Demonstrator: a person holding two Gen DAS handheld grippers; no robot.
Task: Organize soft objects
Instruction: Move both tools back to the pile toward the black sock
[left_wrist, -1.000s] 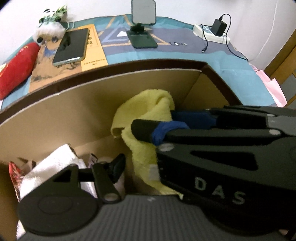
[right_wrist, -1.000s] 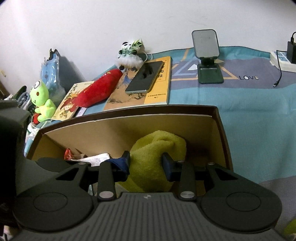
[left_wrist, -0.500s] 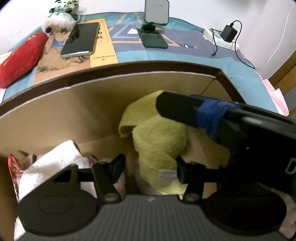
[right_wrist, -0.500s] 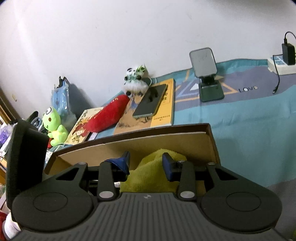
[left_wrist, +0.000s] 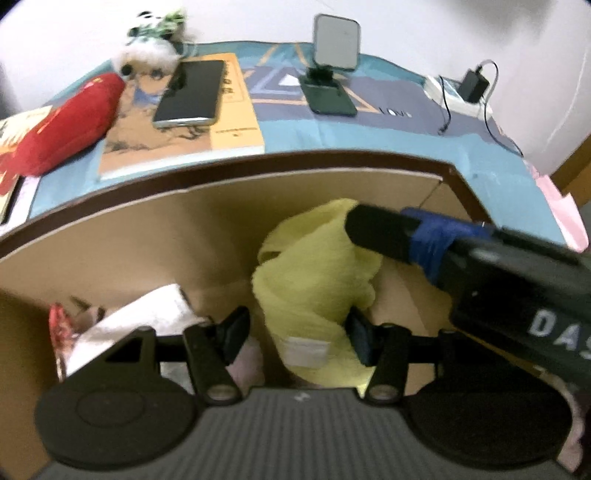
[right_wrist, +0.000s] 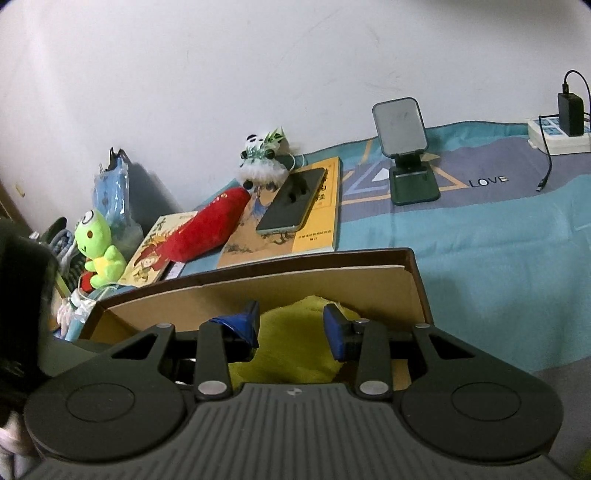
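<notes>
Reading "LOVE" on the mat (right_wrist: 487, 181), "DAS" on the right claw (left_wrist: 384, 236).

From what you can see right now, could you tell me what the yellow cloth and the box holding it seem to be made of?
The yellow cloth looks like terry or microfibre: fuzzy matte nap, limp folds, a sewn white label. The box looks like cardboard: flat tan matte inner walls, a dark brown outer face at the rim.

A crumpled yellow towel (left_wrist: 314, 273) stands bunched inside the cardboard box (left_wrist: 147, 236), beside a white cloth (left_wrist: 147, 314).
</notes>
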